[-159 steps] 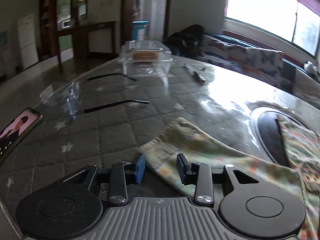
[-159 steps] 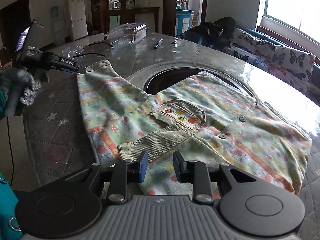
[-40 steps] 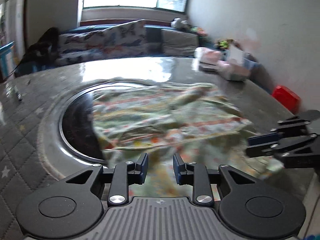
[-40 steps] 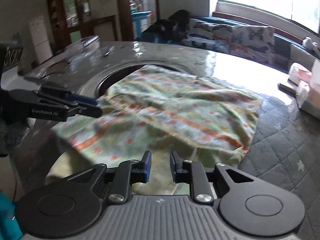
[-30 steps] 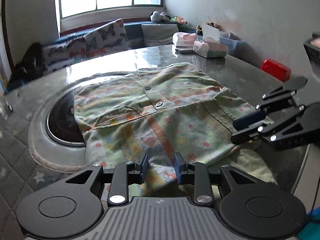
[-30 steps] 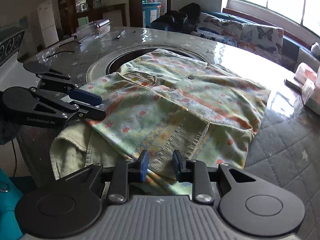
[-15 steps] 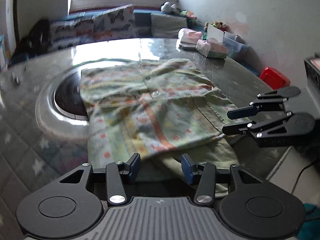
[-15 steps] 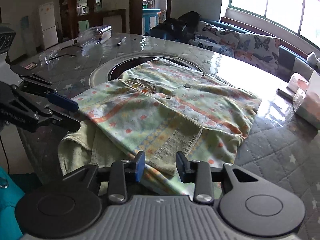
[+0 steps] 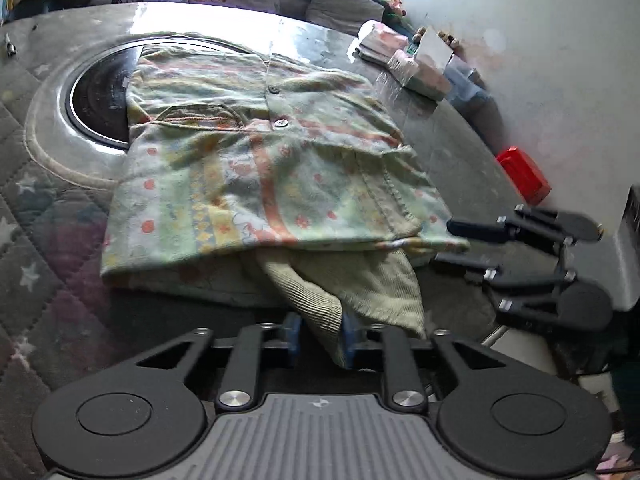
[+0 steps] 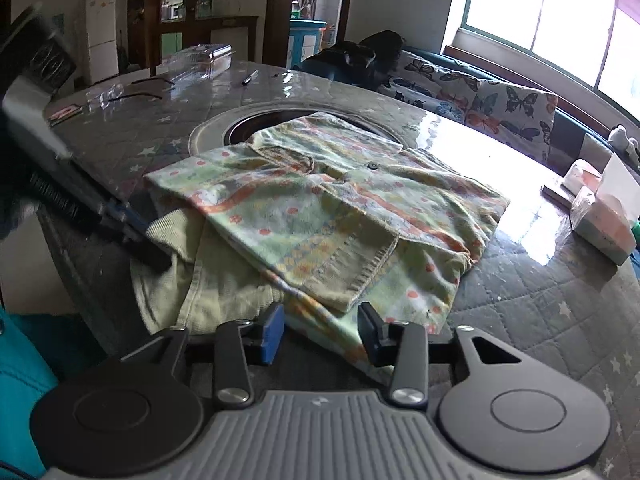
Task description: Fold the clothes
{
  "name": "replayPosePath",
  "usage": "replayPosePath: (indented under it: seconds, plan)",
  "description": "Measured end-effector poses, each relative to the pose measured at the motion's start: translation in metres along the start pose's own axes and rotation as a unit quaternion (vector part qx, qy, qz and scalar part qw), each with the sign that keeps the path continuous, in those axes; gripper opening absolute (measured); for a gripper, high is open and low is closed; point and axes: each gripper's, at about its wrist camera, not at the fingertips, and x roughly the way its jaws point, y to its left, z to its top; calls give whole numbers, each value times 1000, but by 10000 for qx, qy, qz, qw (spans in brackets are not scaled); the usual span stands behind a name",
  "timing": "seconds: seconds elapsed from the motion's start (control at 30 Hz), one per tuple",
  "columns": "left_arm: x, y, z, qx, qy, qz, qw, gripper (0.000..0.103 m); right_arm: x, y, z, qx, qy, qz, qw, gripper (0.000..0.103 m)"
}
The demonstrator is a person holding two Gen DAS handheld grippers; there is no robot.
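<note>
A pale green patterned shirt (image 9: 256,168) with buttons lies folded over on the round table; it also shows in the right wrist view (image 10: 320,208). A plain green ribbed collar part (image 9: 320,300) sticks out from under the fold at the near edge. My left gripper (image 9: 320,336) is shut on that ribbed part and also appears in the right wrist view (image 10: 148,252). My right gripper (image 10: 320,334) is open, straddling the shirt's near hem; it shows open in the left wrist view (image 9: 456,242) at the shirt's right corner.
A dark round recess with a metal rim (image 9: 52,120) sits in the quilted table cover, partly under the shirt. Tissue packs (image 9: 416,76) and a red box (image 9: 520,176) lie at the far right. Glasses (image 10: 132,94), a clear box (image 10: 208,60) and a pen (image 10: 250,77) lie far left.
Both grippers released the folded shirt edge and opened. The left gripper then dropped to the near edge and closed on the ribbed part; the right gripper stays open at the hem.
</note>
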Motion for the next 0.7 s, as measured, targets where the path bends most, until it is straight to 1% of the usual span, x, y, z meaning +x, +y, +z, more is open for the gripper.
replayPosePath:
  seconds: [0.03,0.17,0.23,0.3,0.47,0.5,0.53,0.6,0.63,0.7]
  plan:
    - [-2,0,3,-12,-53,-28,10000,14,0,2,-1,-60,20,25,10000,50]
    - [-13,-1,21,-28,-309,-125,9994,12,2,8,-5,-289,74,151,9994,53]
    - [-17,-1,32,-20,-425,-185,9989,12,3,12,-4,-409,7,186,9990,58]
    - [-19,-1,43,-25,-523,-247,9983,12,4,15,-2,-529,-63,220,9983,59]
    - [-17,2,62,-70,-550,-314,9980,12,16,21,10,-710,-245,371,9965,58]
    - [-17,3,64,-79,-537,-314,9980,12,19,22,12,-750,-277,395,9960,57]
    - [-17,4,66,-74,-532,-310,9981,12,23,23,15,-752,-282,387,9960,53]
    - [-16,6,67,-57,-522,-312,9981,12,26,18,22,-528,-312,489,9969,39]
    - [-16,7,67,-25,-512,-320,9982,13,27,15,25,-414,-326,541,9971,24]
    - [-19,9,64,51,-530,-314,9981,14,30,10,31,-185,-356,645,9971,19]
